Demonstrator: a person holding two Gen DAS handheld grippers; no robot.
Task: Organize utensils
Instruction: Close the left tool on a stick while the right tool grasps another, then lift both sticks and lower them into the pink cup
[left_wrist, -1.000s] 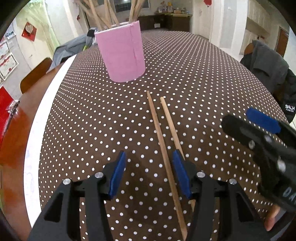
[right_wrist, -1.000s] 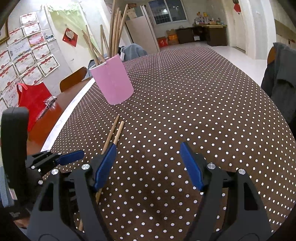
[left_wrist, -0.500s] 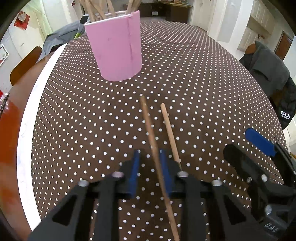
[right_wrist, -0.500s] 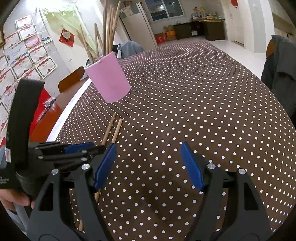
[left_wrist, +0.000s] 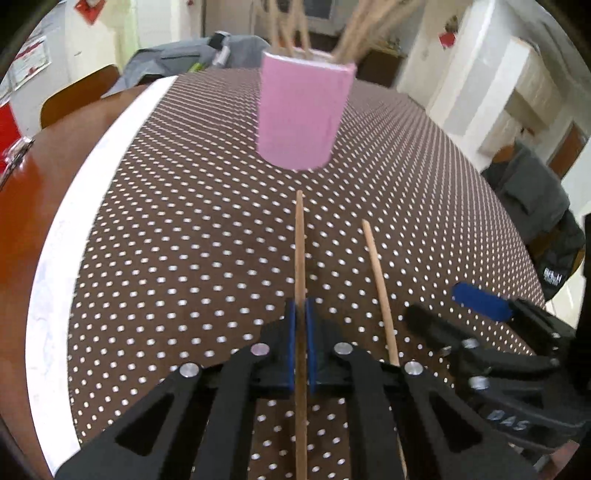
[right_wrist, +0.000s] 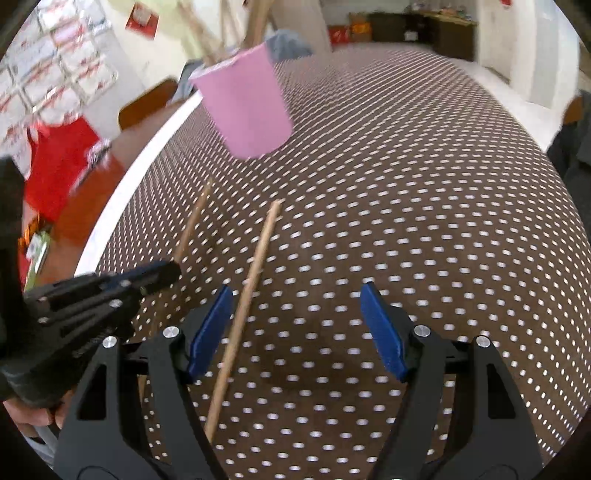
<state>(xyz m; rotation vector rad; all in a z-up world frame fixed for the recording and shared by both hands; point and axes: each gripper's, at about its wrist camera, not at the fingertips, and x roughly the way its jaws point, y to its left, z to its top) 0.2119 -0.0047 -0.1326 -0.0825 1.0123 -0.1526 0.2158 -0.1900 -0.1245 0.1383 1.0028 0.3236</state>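
Note:
My left gripper (left_wrist: 300, 314) is shut on a wooden chopstick (left_wrist: 300, 243) that points toward the pink cup (left_wrist: 303, 114); a shadow runs beside the stick on the cloth. A second chopstick (left_wrist: 376, 273) lies on the cloth just to its right. In the right wrist view this second chopstick (right_wrist: 255, 258) lies between the fingers of my open right gripper (right_wrist: 297, 328), close to the left blue pad and untouched. The left gripper (right_wrist: 166, 273) holds its chopstick (right_wrist: 194, 218) to the left. The pink cup (right_wrist: 247, 107) holds several wooden sticks.
A brown polka-dot cloth (left_wrist: 184, 258) covers the table, with a white border (left_wrist: 55, 258) and bare wood (left_wrist: 22, 206) on the left. My right gripper (left_wrist: 454, 310) sits at the right. A dark jacket (left_wrist: 535, 199) hangs on a chair to the right. A red bag (right_wrist: 59, 155) is far left.
The left gripper has shut on the left chopstick and drawn it apart from the other. The right gripper has shifted left, so the second chopstick now lies between its open fingers.

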